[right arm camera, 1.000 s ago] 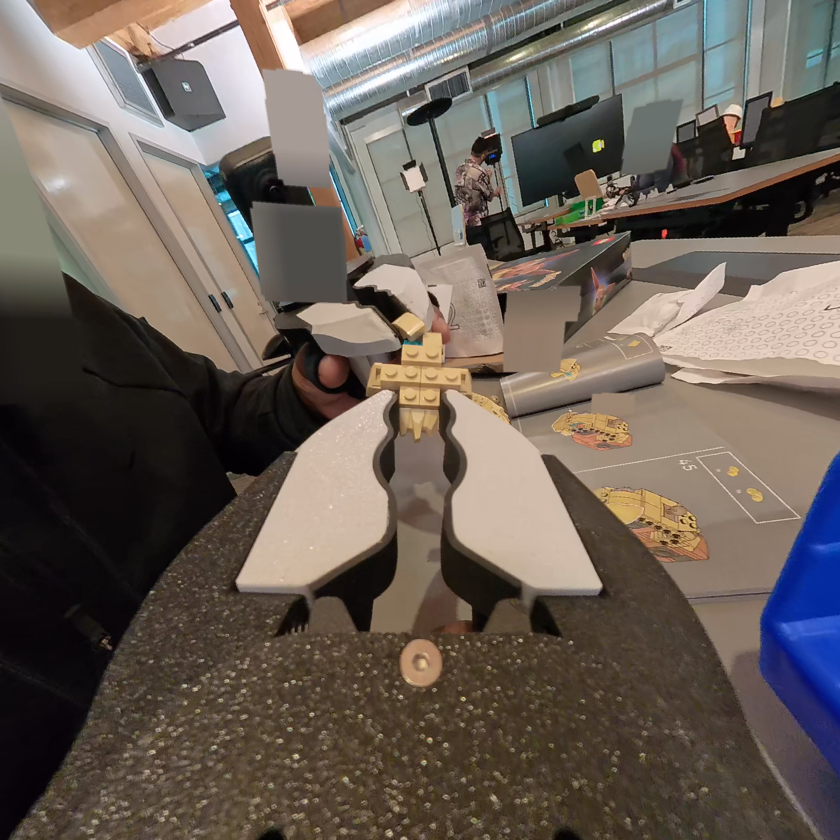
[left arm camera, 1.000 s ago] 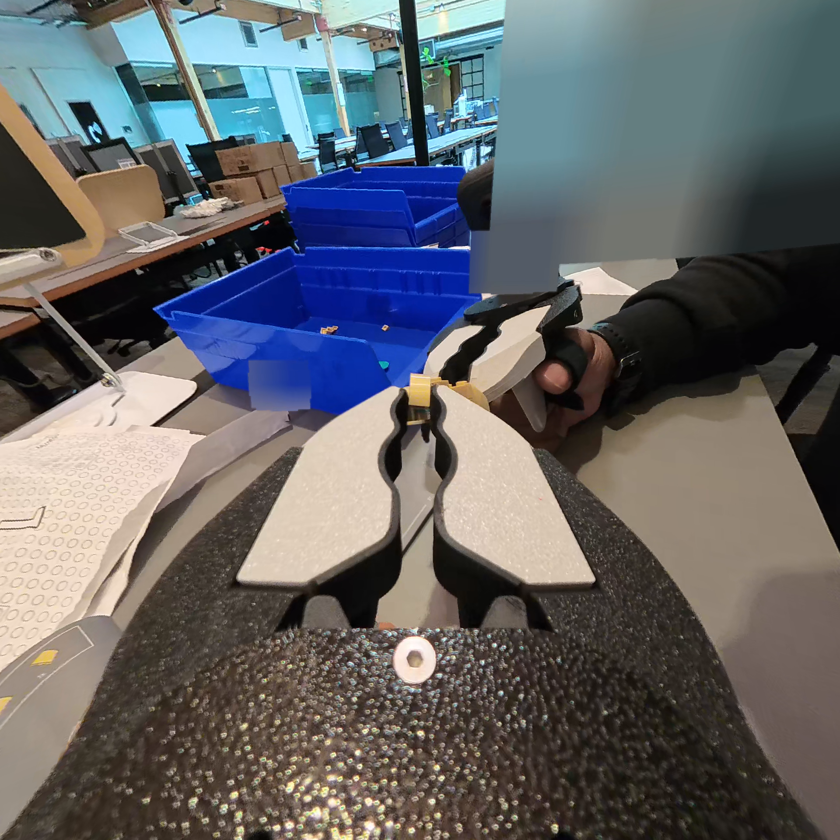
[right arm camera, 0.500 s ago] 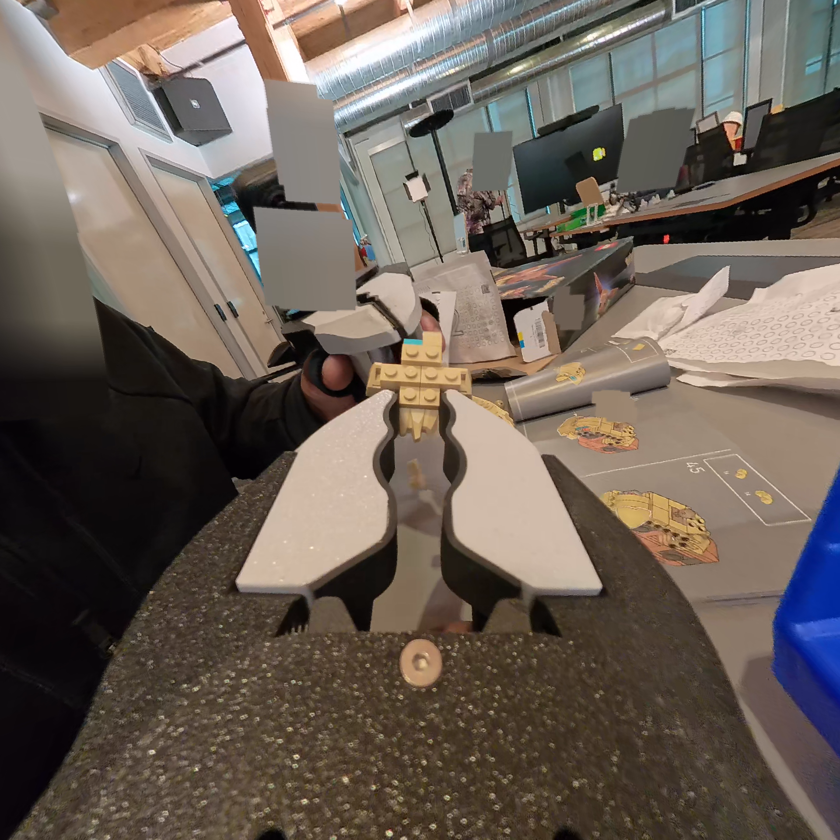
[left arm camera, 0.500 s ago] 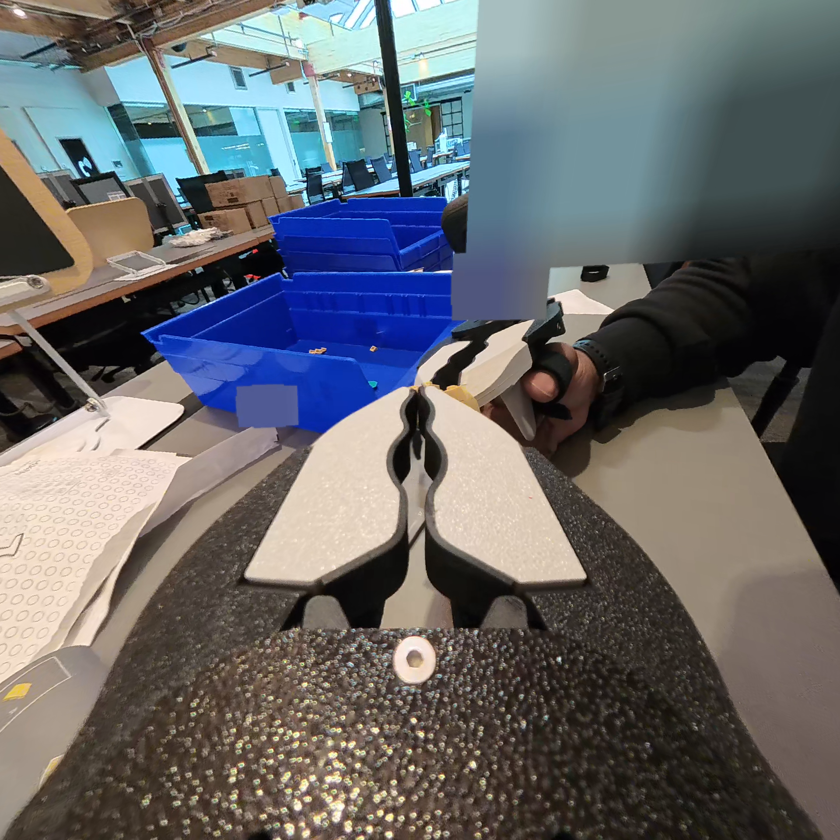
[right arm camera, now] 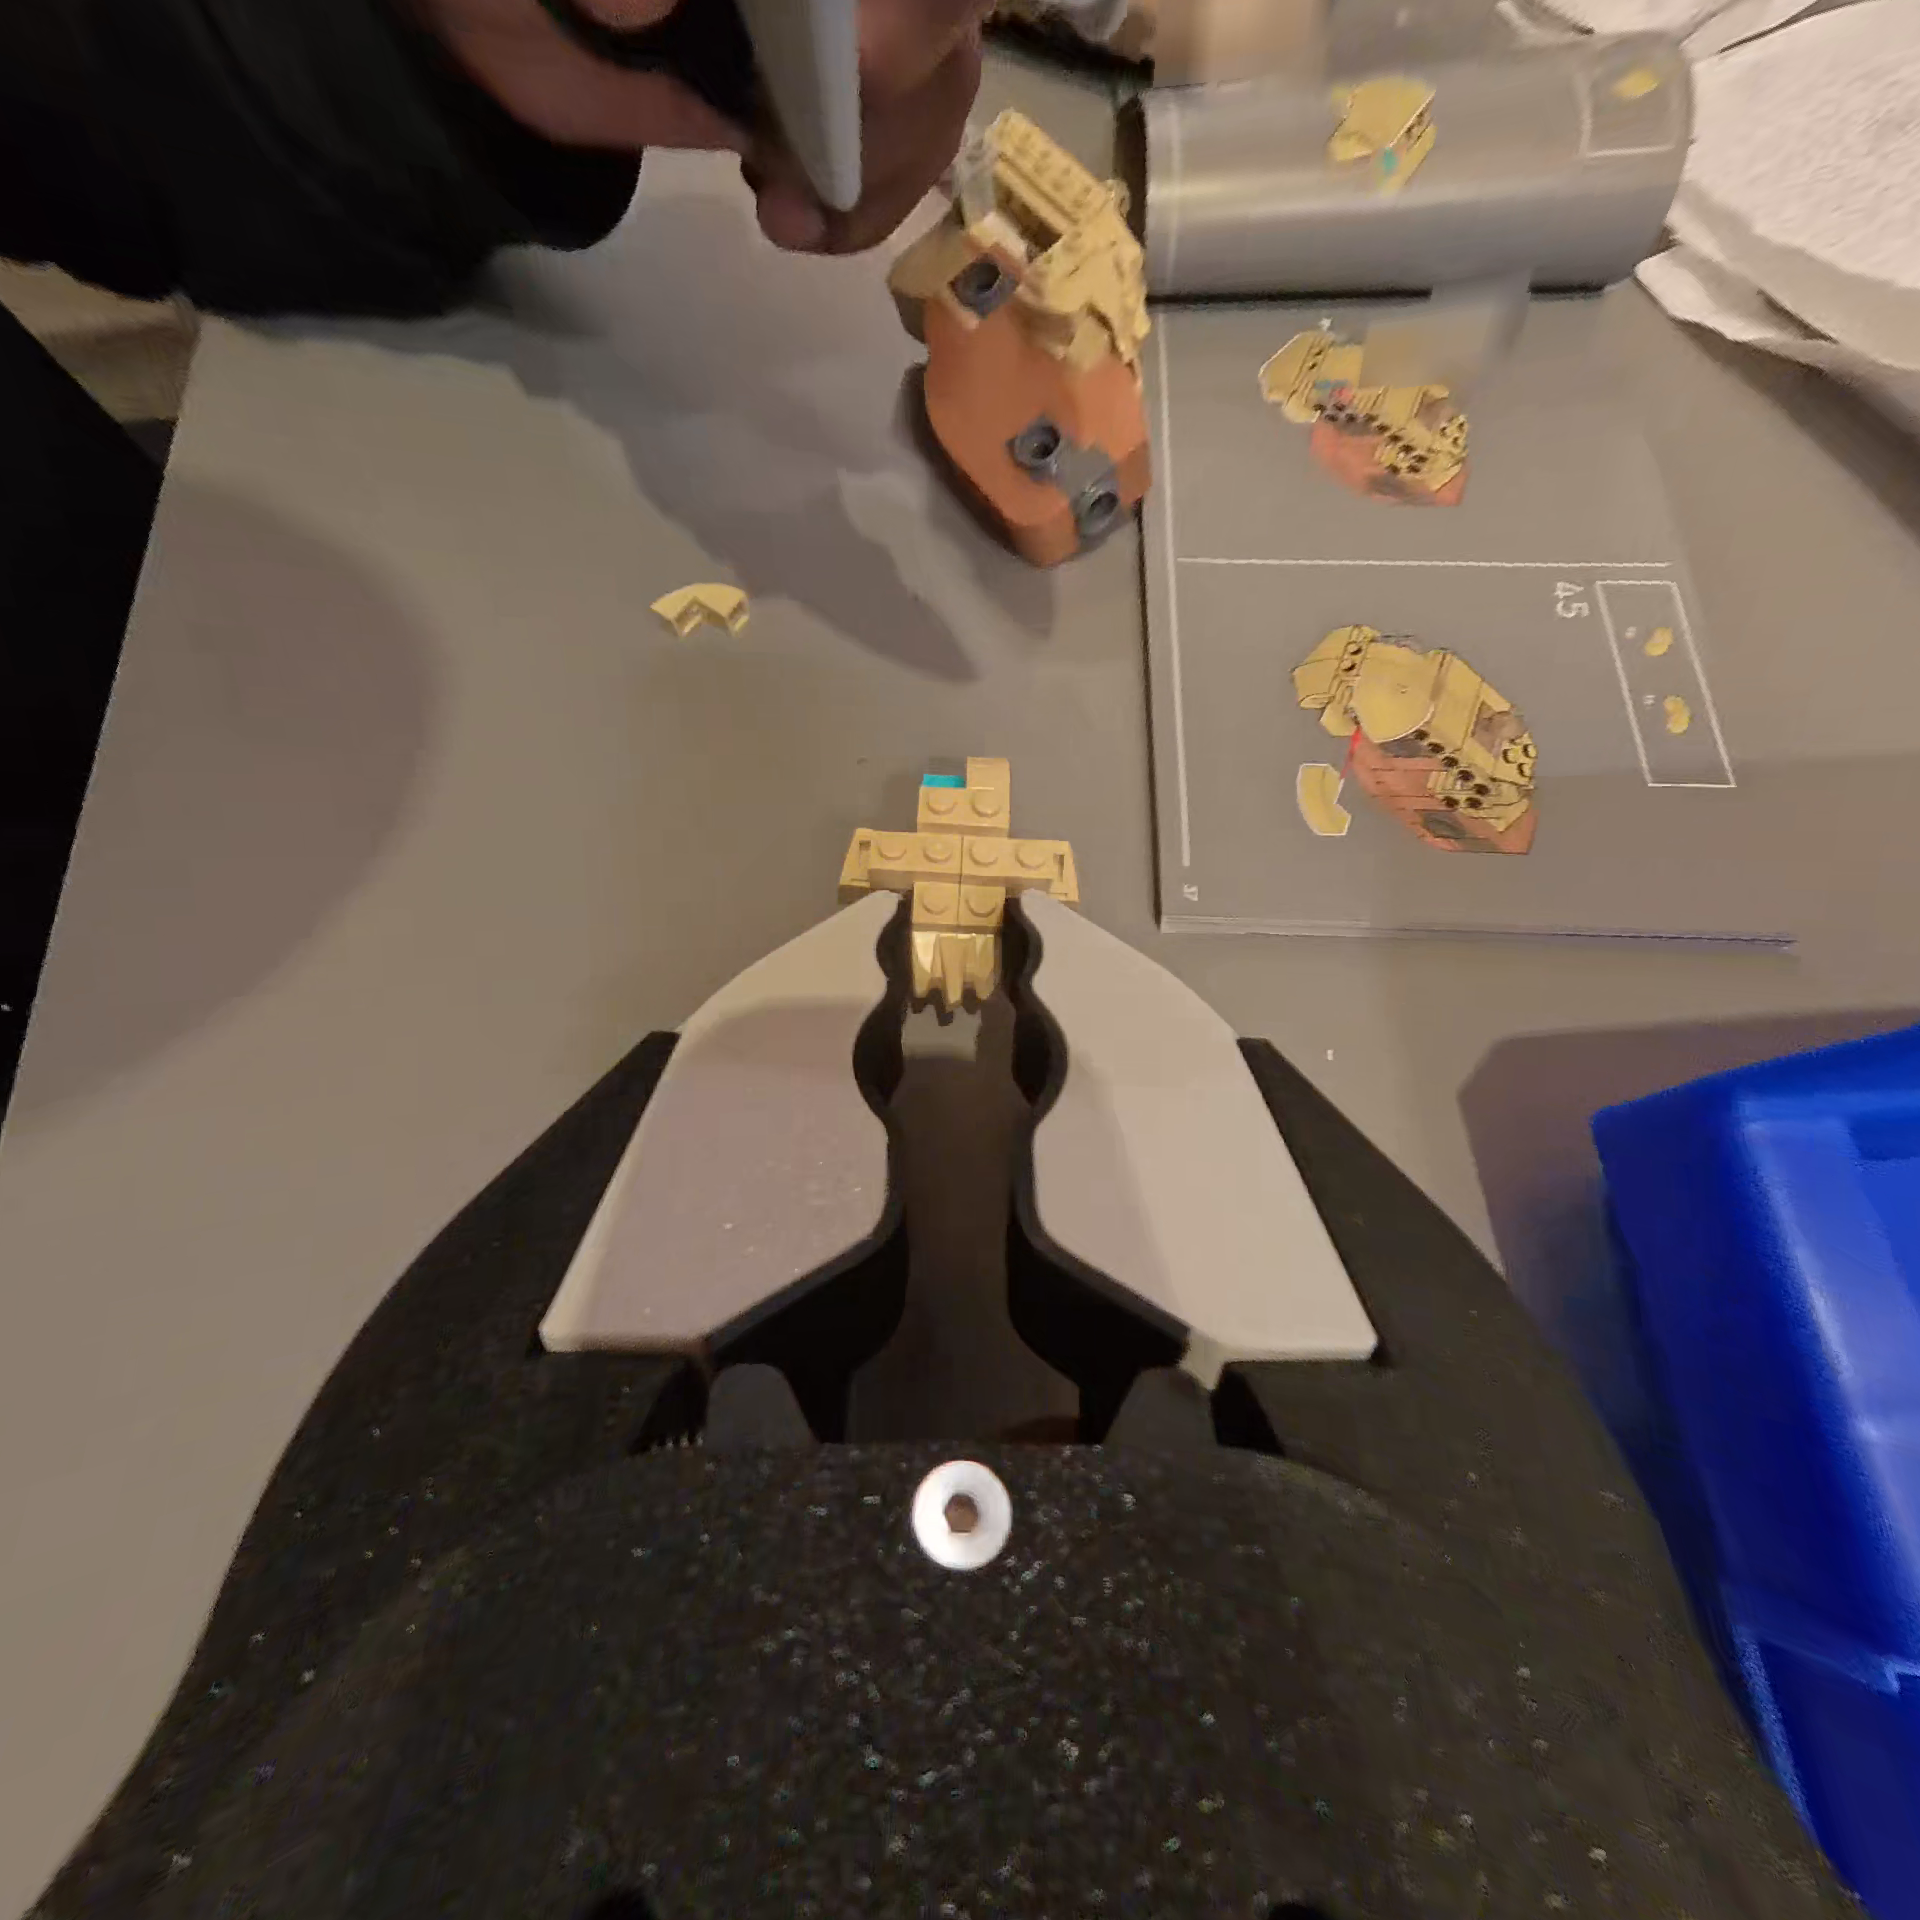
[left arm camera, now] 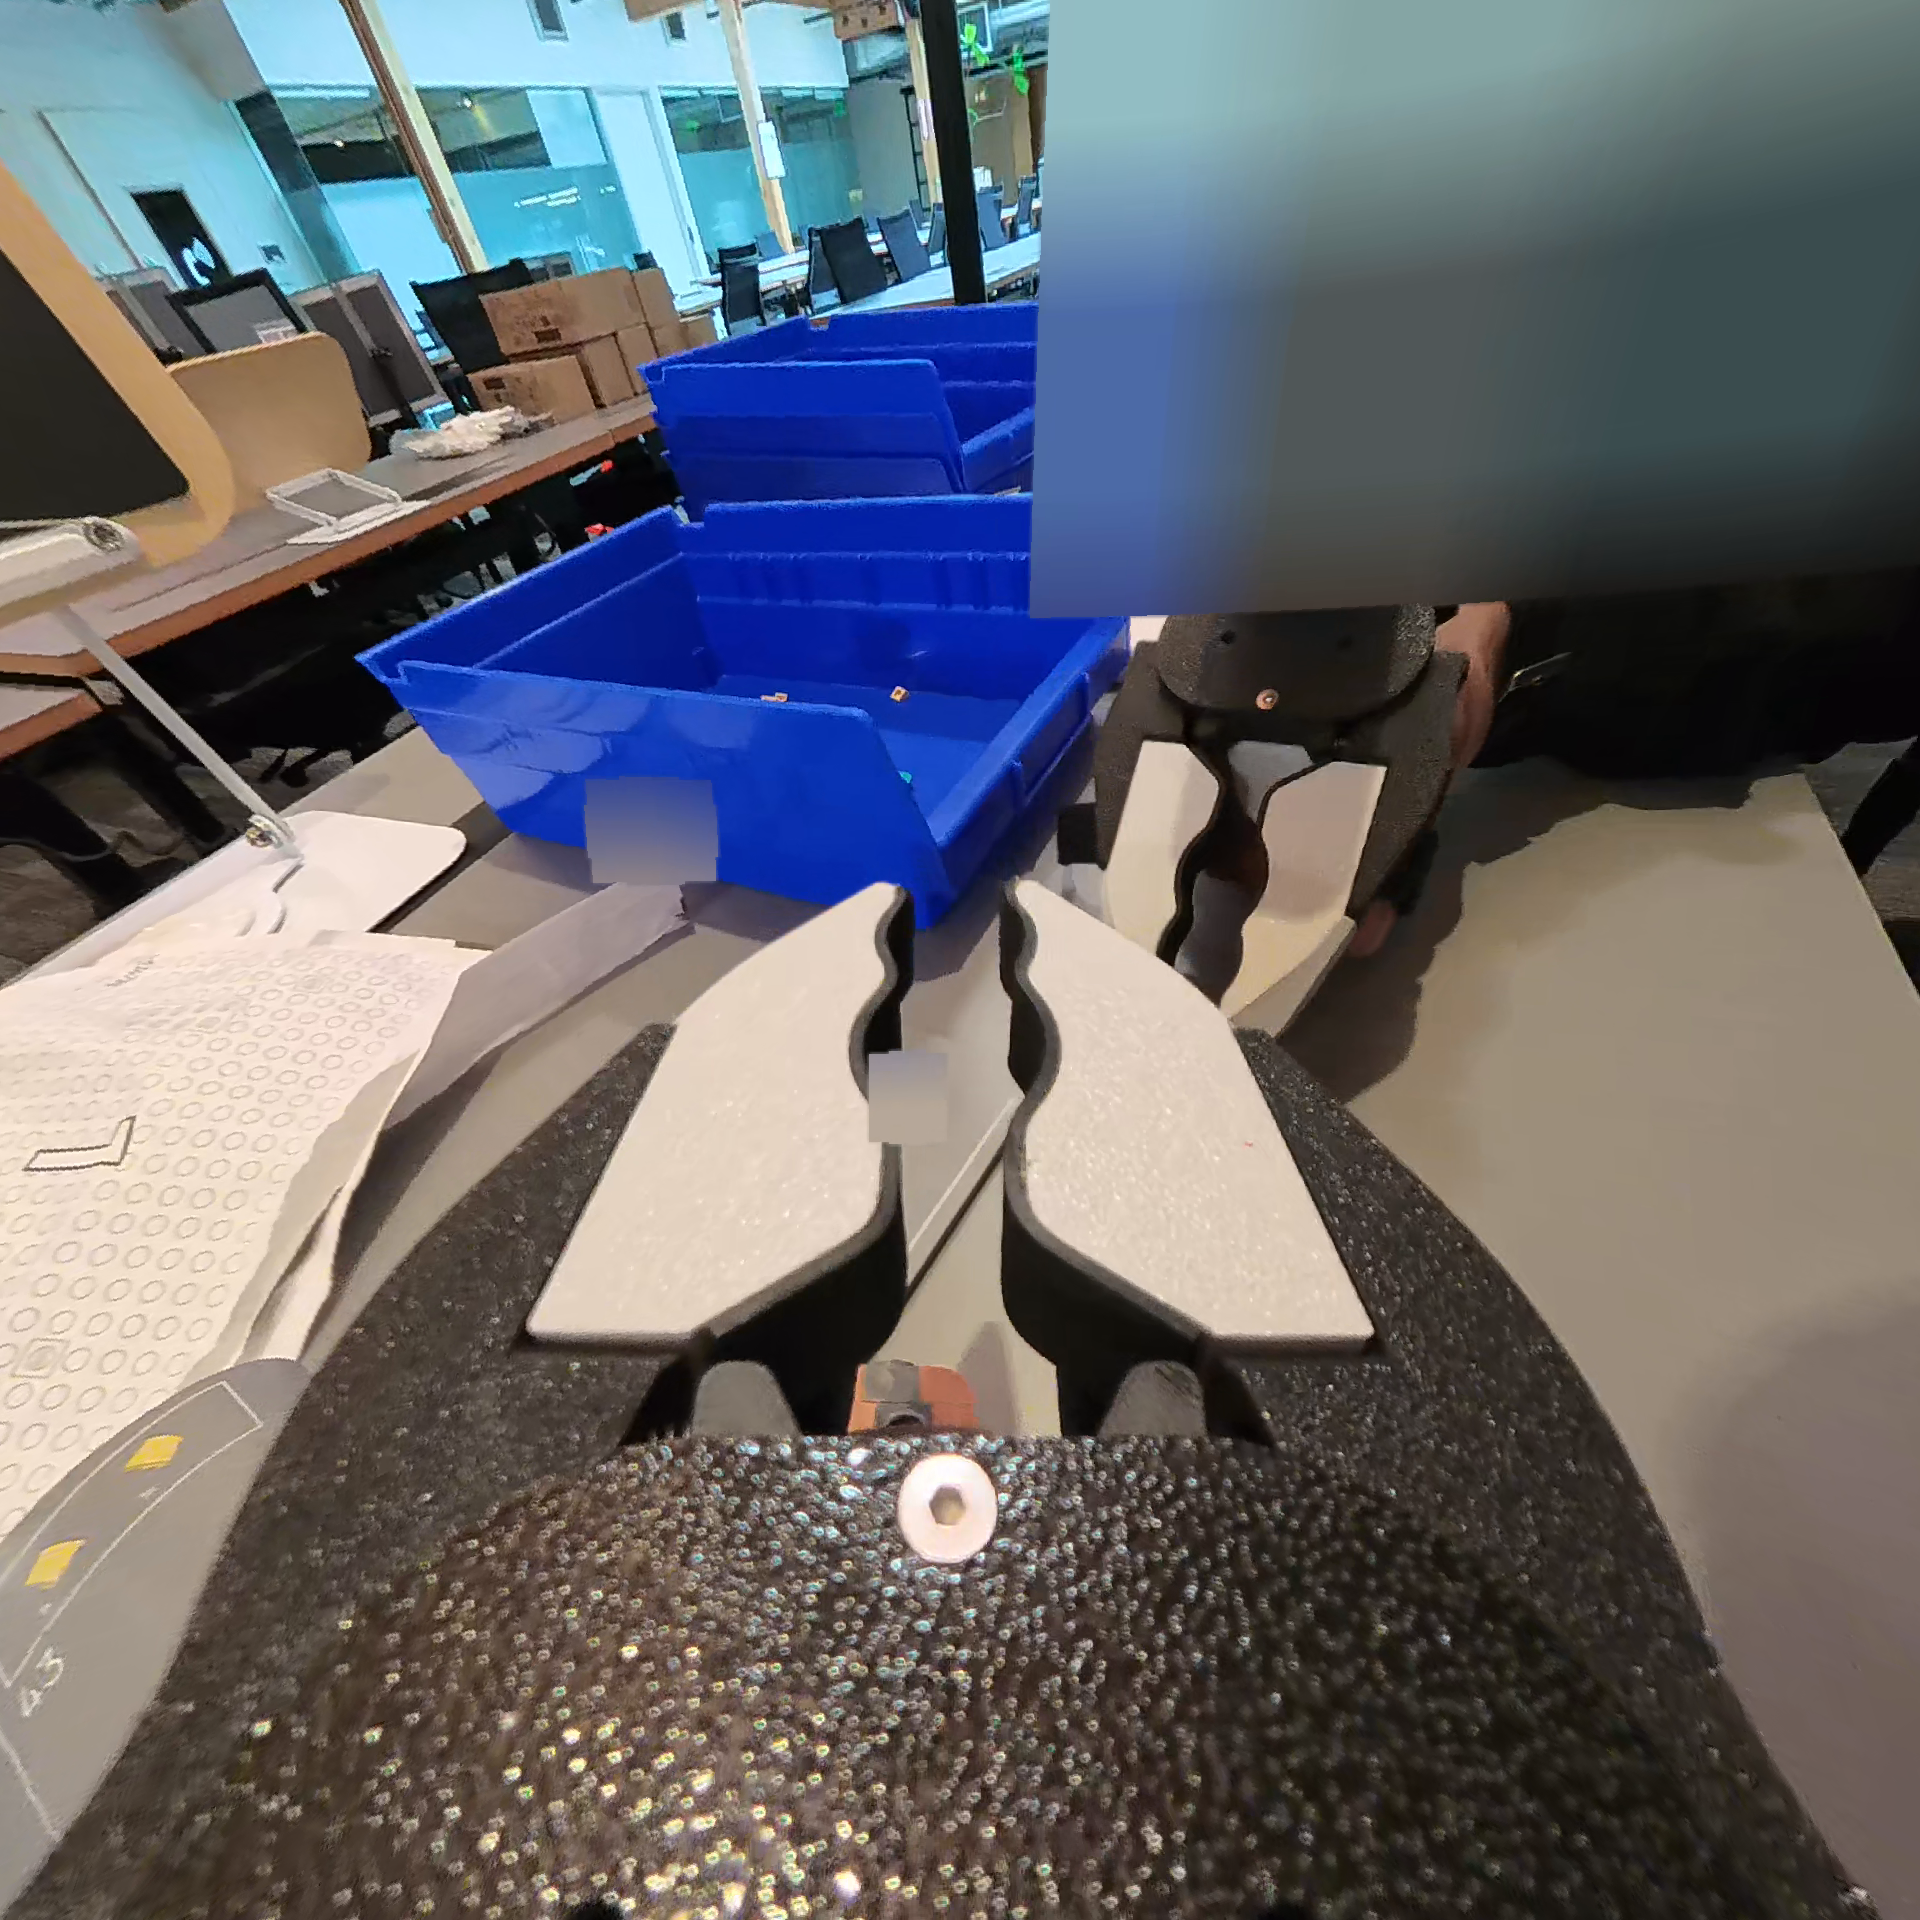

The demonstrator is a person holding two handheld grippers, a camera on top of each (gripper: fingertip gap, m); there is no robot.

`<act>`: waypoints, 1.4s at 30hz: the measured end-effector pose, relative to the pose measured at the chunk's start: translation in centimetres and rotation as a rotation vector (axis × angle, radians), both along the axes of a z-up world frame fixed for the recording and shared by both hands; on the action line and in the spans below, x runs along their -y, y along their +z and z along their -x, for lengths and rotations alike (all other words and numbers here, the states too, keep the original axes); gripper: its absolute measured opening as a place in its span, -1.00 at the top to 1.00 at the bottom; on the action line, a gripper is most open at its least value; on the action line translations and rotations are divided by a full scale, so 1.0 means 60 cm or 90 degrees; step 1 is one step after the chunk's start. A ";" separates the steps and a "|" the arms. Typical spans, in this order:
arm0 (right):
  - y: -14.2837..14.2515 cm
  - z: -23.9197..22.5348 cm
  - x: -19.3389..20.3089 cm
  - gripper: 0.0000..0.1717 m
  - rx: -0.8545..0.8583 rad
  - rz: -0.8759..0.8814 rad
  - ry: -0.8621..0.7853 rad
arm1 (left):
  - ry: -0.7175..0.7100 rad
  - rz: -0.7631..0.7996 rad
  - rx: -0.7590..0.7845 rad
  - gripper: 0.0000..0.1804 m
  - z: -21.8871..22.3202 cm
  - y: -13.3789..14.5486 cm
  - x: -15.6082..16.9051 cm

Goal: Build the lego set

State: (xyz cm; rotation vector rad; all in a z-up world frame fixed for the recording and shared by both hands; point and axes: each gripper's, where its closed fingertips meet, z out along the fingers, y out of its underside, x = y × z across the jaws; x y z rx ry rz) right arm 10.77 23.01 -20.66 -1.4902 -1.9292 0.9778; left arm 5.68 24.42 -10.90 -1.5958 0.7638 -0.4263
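Here the right tongs [right arm camera: 958,914] are clamped on a small tan brick assembly [right arm camera: 961,862], both pads pressing the narrow stem at its near end. The assembly is cross-shaped: its long axis runs straight out from the tongs, away from the camera, with a short crossbar lying squarely across it just past the fingertips and a teal sliver at the far tip. It hangs above the grey surface [right arm camera: 416,831], which lies open and bare to the left and ahead of it. A single curved tan piece [right arm camera: 699,611] lies on that open stretch, well apart from the held assembly. Farther off stands a larger tan-and-brown brick model [right arm camera: 1039,364], tilted, with its edge just beside an open instruction booklet [right arm camera: 1455,623] whose near edge runs to the right of the tongs. A blue bin [right arm camera: 1787,1351] crowds the near right corner. The left tongs [left arm camera: 956,914] stand parted with nothing between the pads, over the grey surface and a sheet of paper, just short of the near corner of a blue bin [left arm camera: 727,790]. To their left lie white sheets printed with circles [left arm camera: 187,1091]; to their right the surface is open as far as its edge.
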 end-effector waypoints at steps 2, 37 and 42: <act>-0.006 -0.001 0.003 0.81 0.013 -0.011 0.008 | -0.002 0.006 -0.014 0.83 -0.002 -0.007 0.000; -0.036 0.113 0.147 0.75 0.101 -0.072 -0.049 | 0.010 -0.061 -0.037 0.82 0.025 0.008 0.021; -0.016 0.110 0.150 0.76 0.054 -0.037 -0.012 | -0.009 -0.078 -0.058 0.82 0.022 0.006 0.025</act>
